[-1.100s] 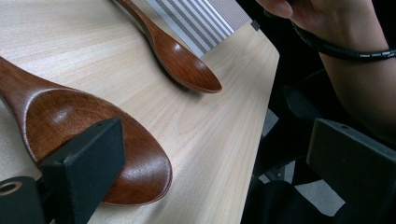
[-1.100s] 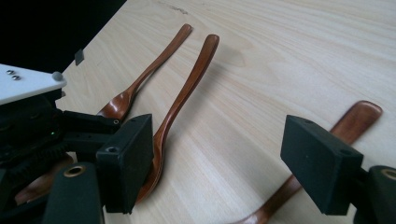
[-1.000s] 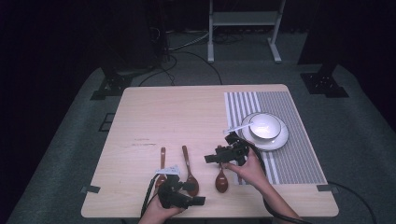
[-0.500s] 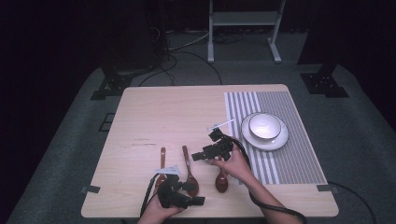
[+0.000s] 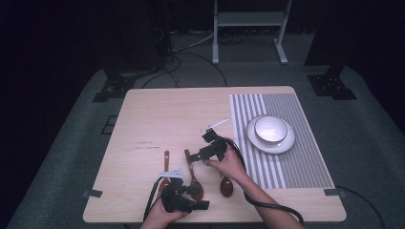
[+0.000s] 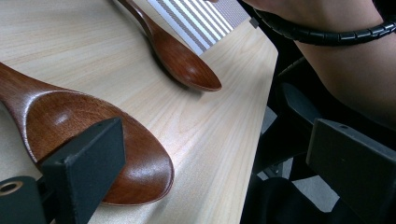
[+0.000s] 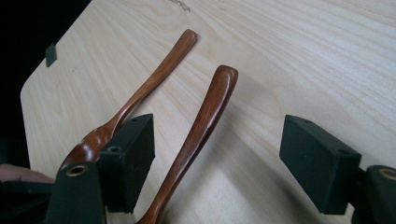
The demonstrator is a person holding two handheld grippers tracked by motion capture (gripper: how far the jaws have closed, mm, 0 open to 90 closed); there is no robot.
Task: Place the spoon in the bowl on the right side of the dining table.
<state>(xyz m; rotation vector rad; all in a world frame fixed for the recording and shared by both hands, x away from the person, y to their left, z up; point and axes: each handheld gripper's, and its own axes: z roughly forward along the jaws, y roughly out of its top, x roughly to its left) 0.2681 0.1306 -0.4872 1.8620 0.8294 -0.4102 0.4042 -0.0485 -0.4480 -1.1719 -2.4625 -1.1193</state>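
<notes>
Moved since a second ago: the right gripper (image 5: 206, 153) has come left from beside the bowl (image 5: 271, 129) to above the handle of the middle spoon (image 5: 193, 173); the left gripper (image 5: 184, 196) stays near the table's front edge.

High view: light wooden table (image 5: 162, 114). Three brown wooden spoons lie near the front edge, bowls toward the person: left spoon (image 5: 165, 163), middle spoon, right spoon (image 5: 226, 186). Striped placemat (image 5: 305, 157) at the table's right, bearing a white plate (image 5: 286, 143) with the bowl on it. The left gripper sits at the bowl ends of the left and middle spoons.

Left gripper view: jaws wide apart, holding nothing. The middle spoon's bowl (image 6: 93, 135) lies against the left jaw; the right spoon (image 6: 180, 60) lies farther off, its handle running toward the placemat (image 6: 205, 16). The right jaw hangs beyond the table edge.

Right gripper view: jaws apart, holding nothing. The middle spoon's handle (image 7: 205, 116) runs between them, nearer the left jaw, flat on the table. The left spoon (image 7: 140, 98) lies just beside, partly behind the left jaw.
</notes>
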